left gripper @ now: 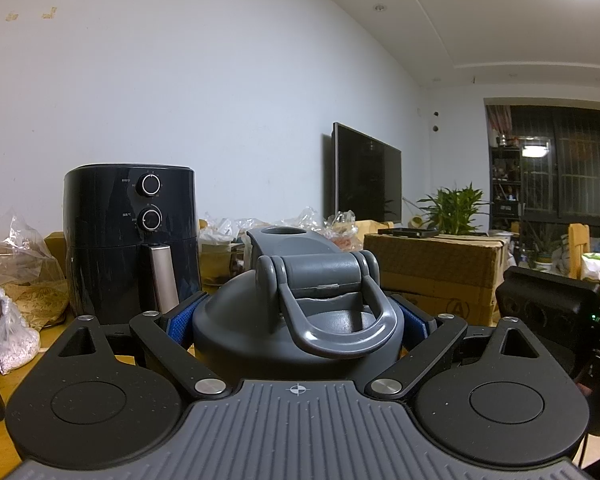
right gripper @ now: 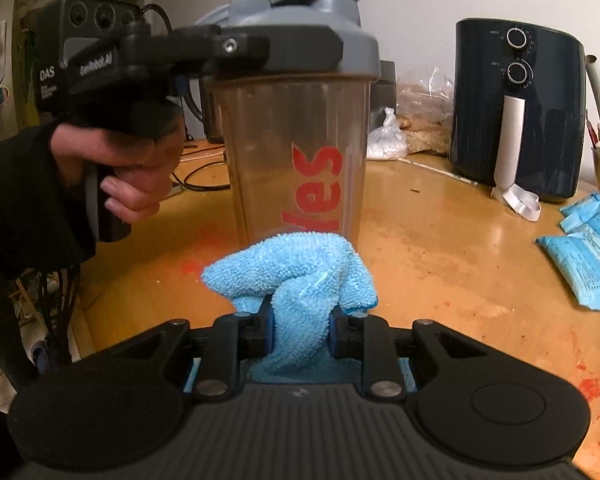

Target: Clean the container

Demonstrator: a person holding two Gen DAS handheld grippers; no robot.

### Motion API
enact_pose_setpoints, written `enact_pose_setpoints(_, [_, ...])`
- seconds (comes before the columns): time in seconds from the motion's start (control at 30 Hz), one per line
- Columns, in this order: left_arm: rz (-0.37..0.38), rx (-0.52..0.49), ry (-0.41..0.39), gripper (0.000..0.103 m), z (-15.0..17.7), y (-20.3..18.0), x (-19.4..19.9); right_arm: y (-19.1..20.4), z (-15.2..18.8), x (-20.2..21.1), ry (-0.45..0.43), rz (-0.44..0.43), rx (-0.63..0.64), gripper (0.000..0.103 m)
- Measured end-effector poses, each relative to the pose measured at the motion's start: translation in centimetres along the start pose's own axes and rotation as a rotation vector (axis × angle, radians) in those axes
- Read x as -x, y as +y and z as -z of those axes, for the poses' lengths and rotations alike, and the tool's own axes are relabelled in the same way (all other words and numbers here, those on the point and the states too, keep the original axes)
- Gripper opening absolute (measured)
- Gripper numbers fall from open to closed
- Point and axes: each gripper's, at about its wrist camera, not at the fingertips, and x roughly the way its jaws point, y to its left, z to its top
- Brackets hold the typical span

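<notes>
A shaker bottle (right gripper: 296,152) with a smoky clear body and red lettering stands upright on the wooden table (right gripper: 440,264). Its grey lid (left gripper: 228,320) has a carry loop and a flip cap. My left gripper (left gripper: 298,316) is shut on that lid, one blue pad on each side. From the right wrist view the same gripper (right gripper: 260,48) reaches in from the left, held by a hand (right gripper: 132,168). My right gripper (right gripper: 302,328) is shut on a bunched light-blue cloth (right gripper: 300,268). The cloth sits low in front of the bottle's base; contact cannot be told.
A dark air fryer (right gripper: 516,108) stands at the back right of the table, with blue packets (right gripper: 588,256) near the right edge. Plastic bags (right gripper: 388,140) and cables lie behind the bottle. A cardboard box (left gripper: 436,276) is beyond it. Red stains mark the tabletop.
</notes>
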Motion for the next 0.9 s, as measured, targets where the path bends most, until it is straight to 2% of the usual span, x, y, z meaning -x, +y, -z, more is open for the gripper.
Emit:
enact_pose_setpoints(0.3, [-0.001,-0.002,0.004,0.095,0.01,0.04,-0.2,0.04,-0.08,-0.43,0.033,0.004,0.001,0.02])
enact_pose_setpoints(0.9, [0.0,-0.001,0.005,0.095,0.16,0.02,-0.25,0.01,-0.05,-0.4,0.029,0.004,0.001,0.021])
